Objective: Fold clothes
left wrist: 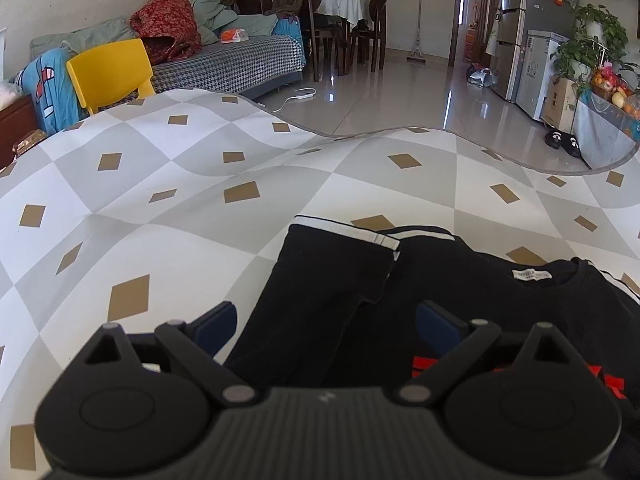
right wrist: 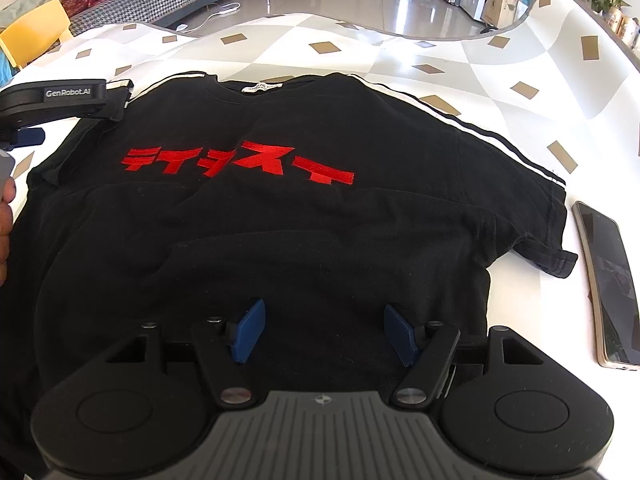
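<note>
The shirt (right wrist: 256, 208) is lying chest-up across the worktop (right wrist: 460, 56), a phone (right wrist: 608, 280) at three o'clock. Both grippers, left (left wrist: 326, 322) and right (right wrist: 324, 334), are hovering with jaws wide, holding nothing. Folding looks barely begun; next, the left is probably needing to pinch the sleeve (left wrist: 336, 264).

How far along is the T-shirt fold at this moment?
Early. Done: the black T-shirt lies print-up on the tablecloth, its left sleeve folded inward. In hand: nothing; left gripper and right gripper are open above it. Left: right sleeve and body folds.
</note>
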`<state>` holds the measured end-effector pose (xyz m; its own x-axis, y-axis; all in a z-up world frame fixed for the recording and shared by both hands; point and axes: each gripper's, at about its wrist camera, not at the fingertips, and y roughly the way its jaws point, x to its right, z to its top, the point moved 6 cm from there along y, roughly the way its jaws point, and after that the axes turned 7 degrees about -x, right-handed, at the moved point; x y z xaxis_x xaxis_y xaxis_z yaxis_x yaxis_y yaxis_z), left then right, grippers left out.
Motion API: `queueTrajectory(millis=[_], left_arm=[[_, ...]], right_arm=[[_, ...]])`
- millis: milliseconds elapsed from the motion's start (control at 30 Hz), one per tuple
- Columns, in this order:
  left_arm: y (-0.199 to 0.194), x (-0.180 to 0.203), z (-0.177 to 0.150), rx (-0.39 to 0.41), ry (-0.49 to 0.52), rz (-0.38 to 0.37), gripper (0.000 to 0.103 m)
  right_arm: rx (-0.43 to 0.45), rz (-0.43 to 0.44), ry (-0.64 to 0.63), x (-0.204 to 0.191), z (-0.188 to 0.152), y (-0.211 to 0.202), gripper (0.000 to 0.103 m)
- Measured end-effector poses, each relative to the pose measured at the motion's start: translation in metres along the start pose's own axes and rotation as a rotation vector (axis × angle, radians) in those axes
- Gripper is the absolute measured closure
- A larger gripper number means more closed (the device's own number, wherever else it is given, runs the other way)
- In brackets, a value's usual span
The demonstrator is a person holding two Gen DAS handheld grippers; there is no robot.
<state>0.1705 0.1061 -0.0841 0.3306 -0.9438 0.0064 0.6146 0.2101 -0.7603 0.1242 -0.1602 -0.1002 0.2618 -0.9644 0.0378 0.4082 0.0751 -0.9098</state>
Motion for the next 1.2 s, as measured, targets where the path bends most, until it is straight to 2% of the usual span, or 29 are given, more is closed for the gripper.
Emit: queueTrajectory(millis=[167,633,767,1000,1133,1200], left_arm=[[0.018,0.006,0.003,-0.007,0.016,0.009,0.006],[0.044,-0.01,0.009,-0.043,-0.027,0.067,0.007],[0.046,-0.021,0.009,-0.052,-0.046,0.089,0.012],[0.042,-0.062,0.013,-0.042,-0.152,0.16,0.013],[0.04,-0.092,0.02,-0.039,-0.226,0.246,0.013],[0.038,-0.102,0.02,-0.043,-0.267,0.233,0.013]], right_arm=[[0.0,0.001,-0.002,-0.002,0.001,0.0,0.037],[0.002,0.003,-0.008,-0.005,0.003,0.001,0.037],[0.003,0.004,-0.011,-0.006,0.003,0.001,0.037],[0.003,0.003,-0.014,-0.009,0.005,0.002,0.037],[0.004,0.003,-0.018,-0.01,0.006,0.002,0.037],[0.005,0.003,-0.019,-0.011,0.007,0.003,0.037]])
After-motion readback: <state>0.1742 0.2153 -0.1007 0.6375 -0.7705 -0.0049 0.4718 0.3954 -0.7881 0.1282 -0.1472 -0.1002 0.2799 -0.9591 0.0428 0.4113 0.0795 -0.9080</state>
